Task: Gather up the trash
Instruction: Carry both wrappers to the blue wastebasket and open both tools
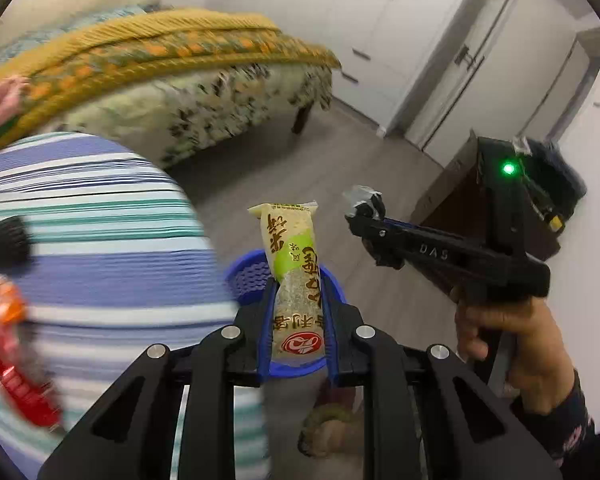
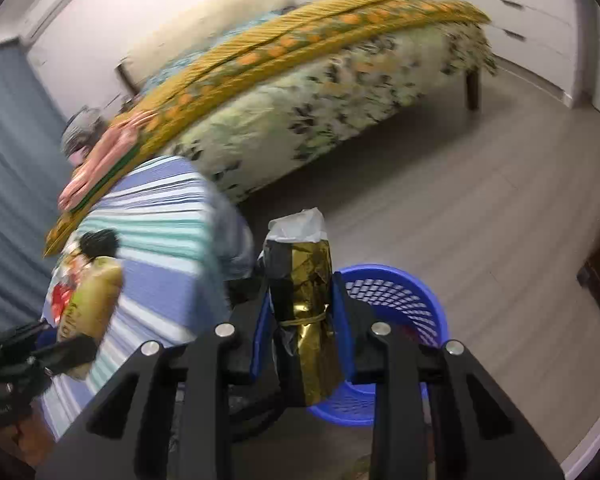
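Now, left gripper (image 1: pixel 298 300): blue pads clamped on a yellow-green snack wrapper (image 1: pixel 290 264), which stands upright between the jaws, top end sticking well above the fingertips (red logo near its lower end). Directly behind and below it, the rim of a blue mesh basket (image 1: pixel 246 276) on the grey floor. Striped cloth (image 1: pixel 100 248) fills the left of this view, blurred, with red packaging (image 1: pixel 16 364) at its edge.

Right gripper (image 2: pixel 298 312): jaws closed on a gold-and-black foil bundle (image 2: pixel 304 312), tied round with a rubber band, white plastic poking from its top. Bundle upright, held mid-length. The basket sits just beyond, right of the fingers.

Seen from the left wrist, the right tool angles down and leftward, a hand (image 1: pixel 512 340) gripping its handle, dark patterned sleeve (image 1: pixel 568 428) behind. Bed with floral cover (image 2: pixel 300 120) well back.
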Motion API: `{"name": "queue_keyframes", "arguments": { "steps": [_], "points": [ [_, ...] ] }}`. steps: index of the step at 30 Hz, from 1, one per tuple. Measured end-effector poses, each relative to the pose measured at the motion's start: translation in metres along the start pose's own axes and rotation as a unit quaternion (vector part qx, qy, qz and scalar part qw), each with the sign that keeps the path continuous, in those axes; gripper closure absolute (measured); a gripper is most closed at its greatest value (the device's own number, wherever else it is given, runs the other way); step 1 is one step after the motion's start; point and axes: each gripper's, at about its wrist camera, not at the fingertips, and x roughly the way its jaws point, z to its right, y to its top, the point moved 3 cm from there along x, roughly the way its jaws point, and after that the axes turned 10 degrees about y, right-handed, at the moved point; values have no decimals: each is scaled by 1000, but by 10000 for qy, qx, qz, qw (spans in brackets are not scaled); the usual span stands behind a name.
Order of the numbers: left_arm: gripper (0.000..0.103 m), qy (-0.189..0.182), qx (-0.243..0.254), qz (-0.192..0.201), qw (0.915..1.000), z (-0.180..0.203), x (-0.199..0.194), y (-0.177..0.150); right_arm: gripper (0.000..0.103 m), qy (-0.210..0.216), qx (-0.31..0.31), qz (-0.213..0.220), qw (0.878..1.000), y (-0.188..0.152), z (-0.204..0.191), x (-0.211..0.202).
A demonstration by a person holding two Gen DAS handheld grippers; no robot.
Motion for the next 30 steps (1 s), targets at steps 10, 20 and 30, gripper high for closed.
{"name": "queue_keyframes", "arguments": {
  "steps": [10,20,30],
  "points": [
    [79,139,285,-410,9987,38,105,8,71,-6,637,88,9979,4,67,13],
    [6,342,100,609,9975,26,56,11,24,-161,687,373,9968,9,73,2],
    [5,976,-99,877,9913,-22,-46,-56,10,-642,-396,835,9936,-3,5,-13]
  ]
}}
